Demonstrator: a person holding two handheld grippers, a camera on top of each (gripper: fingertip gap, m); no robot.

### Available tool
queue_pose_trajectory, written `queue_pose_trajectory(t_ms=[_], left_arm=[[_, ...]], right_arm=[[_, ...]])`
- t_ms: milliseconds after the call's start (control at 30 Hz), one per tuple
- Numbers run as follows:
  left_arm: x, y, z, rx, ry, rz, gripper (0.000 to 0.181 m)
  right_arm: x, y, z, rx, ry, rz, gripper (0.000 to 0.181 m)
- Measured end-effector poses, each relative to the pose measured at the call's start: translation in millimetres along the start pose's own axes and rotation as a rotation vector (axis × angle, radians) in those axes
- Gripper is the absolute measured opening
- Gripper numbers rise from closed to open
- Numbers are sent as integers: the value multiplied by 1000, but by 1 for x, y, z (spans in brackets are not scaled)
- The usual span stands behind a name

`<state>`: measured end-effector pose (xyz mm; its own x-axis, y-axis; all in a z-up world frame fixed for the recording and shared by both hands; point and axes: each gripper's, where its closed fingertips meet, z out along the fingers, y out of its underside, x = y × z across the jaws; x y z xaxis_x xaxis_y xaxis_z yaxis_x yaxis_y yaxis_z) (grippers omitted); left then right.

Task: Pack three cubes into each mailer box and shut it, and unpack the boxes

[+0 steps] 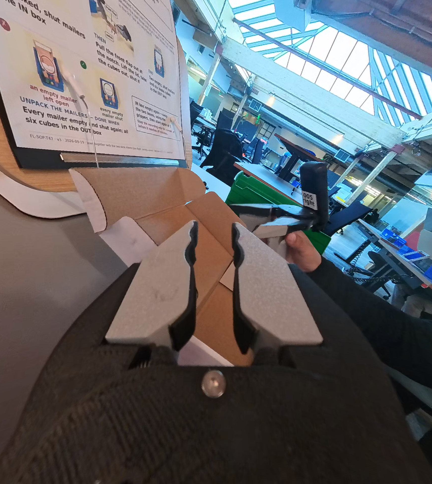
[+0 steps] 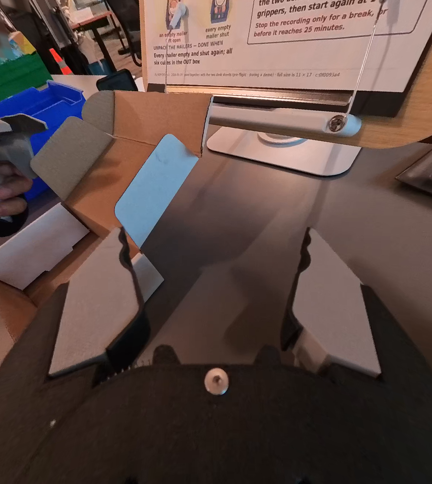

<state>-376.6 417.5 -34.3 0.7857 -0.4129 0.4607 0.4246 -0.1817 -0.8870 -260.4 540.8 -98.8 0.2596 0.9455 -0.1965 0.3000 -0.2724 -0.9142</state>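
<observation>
Directly ahead of the left tool [image 1: 214,230], between its narrowly parted grey fingers, lies the open mailer [image 1: 209,251]; the fingers hold nothing, though the gap is slim and the kraft floor shows through it. The right tool [image 2: 214,235] stands wide open and empty over the bare dark surface [image 2: 262,209], with the mailer off to its left, its left finger overlapping a white side flap [image 2: 146,275]. The left tool is therefore judged the nearer one to the box interior. The mailer is corrugated card, brown inside and white outside, with rounded tuck tabs; its lid [image 2: 157,115] stands upright at the far side, so its hinge runs across the left tool's line of reach. No cubes are visible inside. Beyond the lid stand a blue bin [image 2: 52,104], a green bin [image 2: 10,76] and an instruction sheet [image 2: 275,47] on a stand.
</observation>
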Motion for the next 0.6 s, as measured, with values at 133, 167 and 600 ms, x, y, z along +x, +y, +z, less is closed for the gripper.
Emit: queue_pose_trajectory(t_ms=[133, 167, 600], left_arm=[[0, 0, 0, 0, 1, -2, 24], [0, 0, 0, 0, 2, -2, 24], [1, -1, -1, 5, 4, -5, 24]], right_arm=[[1, 5, 3, -29, 29, -22, 120], [1, 6, 4, -30, 29, -24, 120], [-4, 7, 5, -31, 17, -28, 119]])
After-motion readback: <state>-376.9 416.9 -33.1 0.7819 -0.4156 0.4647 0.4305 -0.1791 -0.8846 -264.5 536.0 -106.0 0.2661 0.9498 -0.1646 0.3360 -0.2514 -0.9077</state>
